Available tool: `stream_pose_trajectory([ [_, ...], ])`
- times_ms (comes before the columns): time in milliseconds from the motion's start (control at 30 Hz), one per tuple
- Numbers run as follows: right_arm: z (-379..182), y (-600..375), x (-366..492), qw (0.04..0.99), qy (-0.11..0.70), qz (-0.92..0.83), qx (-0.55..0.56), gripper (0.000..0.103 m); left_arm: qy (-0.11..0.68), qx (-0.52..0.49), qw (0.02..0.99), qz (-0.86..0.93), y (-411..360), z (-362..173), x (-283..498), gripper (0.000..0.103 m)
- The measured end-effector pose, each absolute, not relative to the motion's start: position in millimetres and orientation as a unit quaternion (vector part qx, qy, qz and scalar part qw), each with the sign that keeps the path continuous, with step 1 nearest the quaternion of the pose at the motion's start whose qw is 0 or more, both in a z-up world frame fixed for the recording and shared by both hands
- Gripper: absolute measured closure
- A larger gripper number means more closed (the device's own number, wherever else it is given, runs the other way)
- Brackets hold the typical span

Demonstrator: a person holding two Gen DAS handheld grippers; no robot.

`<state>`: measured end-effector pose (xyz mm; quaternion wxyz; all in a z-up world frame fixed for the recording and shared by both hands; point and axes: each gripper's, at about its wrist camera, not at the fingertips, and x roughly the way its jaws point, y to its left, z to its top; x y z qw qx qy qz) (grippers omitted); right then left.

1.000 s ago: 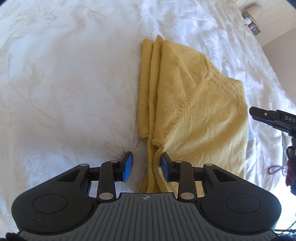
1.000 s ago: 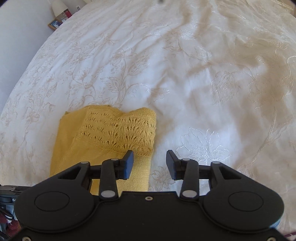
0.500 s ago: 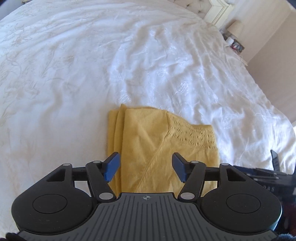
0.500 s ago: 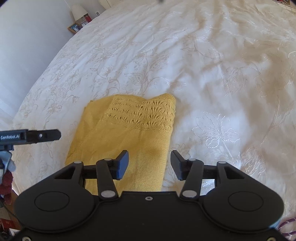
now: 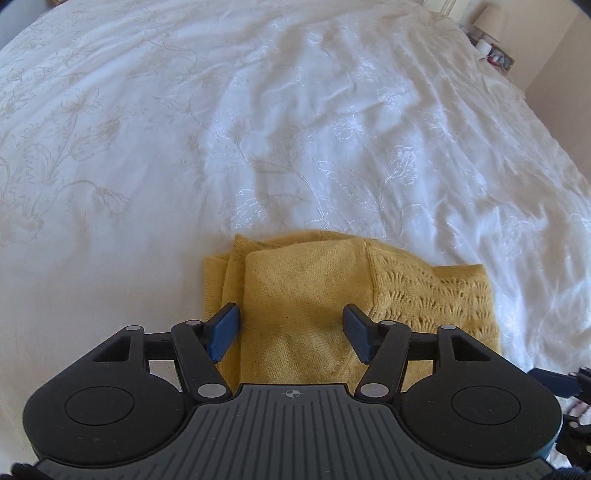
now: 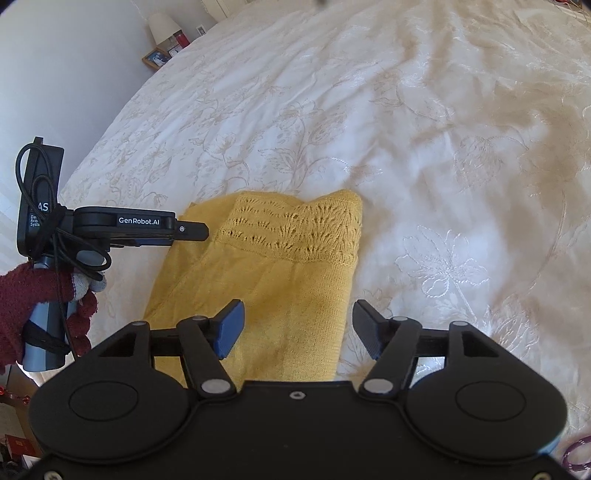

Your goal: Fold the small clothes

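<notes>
a home bedroom: a bed under a white embroidered bedspread (image 5: 295, 129), a bedside lamp (image 6: 161, 23) and framed photo (image 6: 155, 58).

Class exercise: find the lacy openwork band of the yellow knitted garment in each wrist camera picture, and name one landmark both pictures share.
Left wrist view: the lacy band lies right of centre, on the yellow garment, beyond the right fingertip.
Right wrist view: the lacy band sits near the centre, across the garment's far end.
Shared landmark: the bedside lamp at the top.

Open white bedspread (image 5: 295, 129) is left free beyond and beside the folded yellow knit (image 6: 280, 280), while passage at its left edge is blocked by the left claw (image 6: 201, 230).
</notes>
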<state>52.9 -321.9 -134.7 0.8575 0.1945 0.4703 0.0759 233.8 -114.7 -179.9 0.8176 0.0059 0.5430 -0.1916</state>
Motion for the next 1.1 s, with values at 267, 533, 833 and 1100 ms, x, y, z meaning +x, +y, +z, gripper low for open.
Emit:
stream_pose_trajectory([
  [267, -137.9, -315.6, 58.3, 0.856, 0.474, 0.079, 0.191, 0.035, 0.529, 0.015, 0.828, -0.186, -116.6, -178.0, 232.4, 0.094],
  [533, -129.7, -308.0, 88.2, 0.869, 0.45, 0.11, 0.175, 0.034, 0.526, 0.008, 0.837, -0.148, -95.6, -180.8, 244.0, 0.094],
  [833, -172.1, -292.3, 157.8, 0.844, 0.497, 0.141, 0.144, 0.031, 0.538, 0.01, 0.833, -0.13, -94.4, -182.0, 252.1, 0.075],
  [1100, -150.3, -298.8, 147.9, 0.869, 0.454, 0.123, 0.153, 0.001, 0.504, 0.001, 0.851, -0.146, -93.0, -151.1, 229.8, 0.026],
])
